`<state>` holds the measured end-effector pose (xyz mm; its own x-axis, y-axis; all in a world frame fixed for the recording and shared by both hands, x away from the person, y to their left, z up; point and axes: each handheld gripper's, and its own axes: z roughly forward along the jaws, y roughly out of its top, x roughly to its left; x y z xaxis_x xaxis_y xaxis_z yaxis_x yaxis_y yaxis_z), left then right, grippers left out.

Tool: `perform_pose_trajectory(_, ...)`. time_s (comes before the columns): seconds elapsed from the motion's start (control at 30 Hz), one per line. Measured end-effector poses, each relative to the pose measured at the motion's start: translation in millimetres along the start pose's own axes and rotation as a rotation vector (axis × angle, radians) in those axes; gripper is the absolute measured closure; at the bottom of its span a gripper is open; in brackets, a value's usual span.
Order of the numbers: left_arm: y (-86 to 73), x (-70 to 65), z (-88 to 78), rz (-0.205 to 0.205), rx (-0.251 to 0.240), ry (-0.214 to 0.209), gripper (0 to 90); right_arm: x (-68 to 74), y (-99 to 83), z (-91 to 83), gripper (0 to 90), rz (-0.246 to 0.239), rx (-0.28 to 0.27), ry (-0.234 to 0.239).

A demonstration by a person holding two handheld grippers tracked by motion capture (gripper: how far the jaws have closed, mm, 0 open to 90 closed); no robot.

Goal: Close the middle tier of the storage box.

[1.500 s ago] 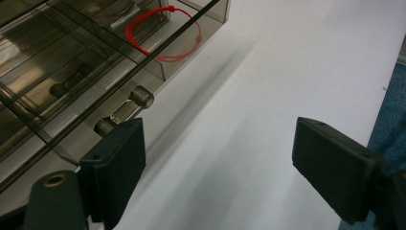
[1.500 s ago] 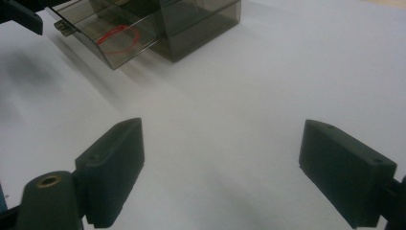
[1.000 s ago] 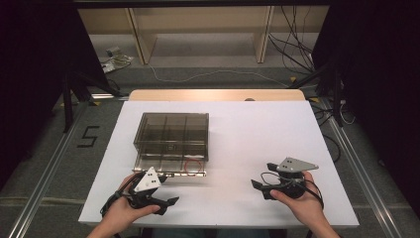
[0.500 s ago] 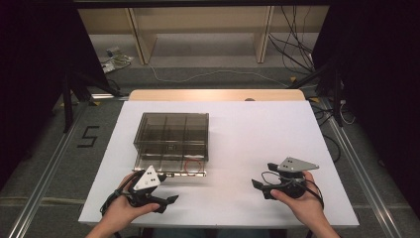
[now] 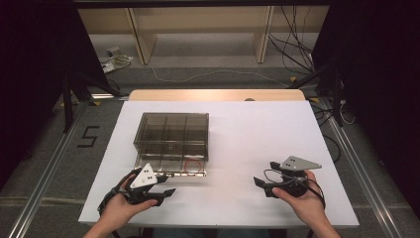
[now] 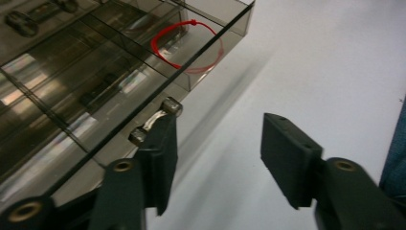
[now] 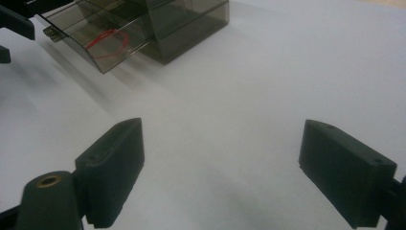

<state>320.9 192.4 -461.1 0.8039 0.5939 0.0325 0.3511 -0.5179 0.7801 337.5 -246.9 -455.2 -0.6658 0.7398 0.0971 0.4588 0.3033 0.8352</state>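
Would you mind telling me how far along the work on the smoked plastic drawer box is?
Done: a drawer of the box stands pulled out, a red band inside. In hand: the left gripper, jaws just closing, sits at the drawer's handle, gripping nothing. Left: whatever follows; the right gripper waits open.

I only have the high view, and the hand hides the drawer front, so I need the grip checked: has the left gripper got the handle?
Observer: Not clamped. The left gripper has just been closing its jaws, but only bare table lies between them. The handle sits at one jaw's tip.
Operator: What's that red thing?
Observer: A thin red loop with a small knot, lying in the corner compartment of the drawer.
Operator: And the other side?
Observer: The right gripper has its jaws wide apart over bare table, with nothing between them.
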Motion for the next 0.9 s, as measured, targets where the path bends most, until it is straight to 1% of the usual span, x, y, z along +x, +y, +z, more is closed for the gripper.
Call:
perform_pose_trajectory(0.07,-1.0,1.6,-0.6,-0.015,0.003,-0.005,63.6,0.0,1.1,0.8,16.4,-0.004,-0.001,0.001)
perform_pose_trajectory(0.13,-1.2,2.8,-1.7,-0.024,0.021,0.025,73.2,0.9,3.0,1.2,16.4,-0.009,-0.003,0.002)
perform_pose_trajectory(0.17,-0.4,3.6,-2.7,-0.029,0.025,0.039,76.6,1.4,3.2,1.3,16.4,-0.011,-0.007,0.003)
perform_pose_trajectory(0.23,1.2,5.0,-5.4,-0.052,0.027,0.070,84.4,1.1,2.0,1.8,16.4,-0.019,-0.005,0.010)
perform_pose_trajectory(0.3,1.4,7.0,-7.8,-0.064,0.025,0.095,89.3,-0.2,-0.1,1.6,16.4,-0.014,-0.001,0.017)
perform_pose_trajectory(0.37,0.8,9.1,-9.1,-0.073,0.028,0.115,89.5,-1.7,-1.3,0.7,16.4,-0.007,-0.001,0.017)
perform_pose_trajectory(0.43,-0.3,12.0,-9.9,-0.070,0.037,0.122,89.6,-3.0,-1.3,-0.7,16.4,-0.005,-0.005,0.015)
perform_pose_trajectory(0.57,-3.4,16.6,-10.7,-0.085,0.049,0.141,89.7,-3.7,-1.9,-1.4,16.4,-0.005,-0.006,0.012)
perform_pose_trajectory(0.63,-4.4,18.8,-10.1,-0.079,0.049,0.146,89.7,-3.7,-1.9,-0.8,16.4,-0.003,-0.002,0.014)
perform_pose_trajectory(0.7,-5.1,20.9,-8.9,-0.057,0.055,0.140,89.7,-3.3,-1.9,-0.4,16.4,-0.007,0.000,0.015)
perform_pose_trajectory(0.73,-5.7,21.5,-7.6,-0.054,0.050,0.139,89.7,-3.2,-2.0,-0.2,16.4,-0.009,-0.001,0.015)
perform_pose_trajectory(0.9,-6.4,22.8,-3.6,-0.034,0.065,0.140,89.8,-3.0,-2.0,-0.5,16.4,-0.008,0.005,0.011)
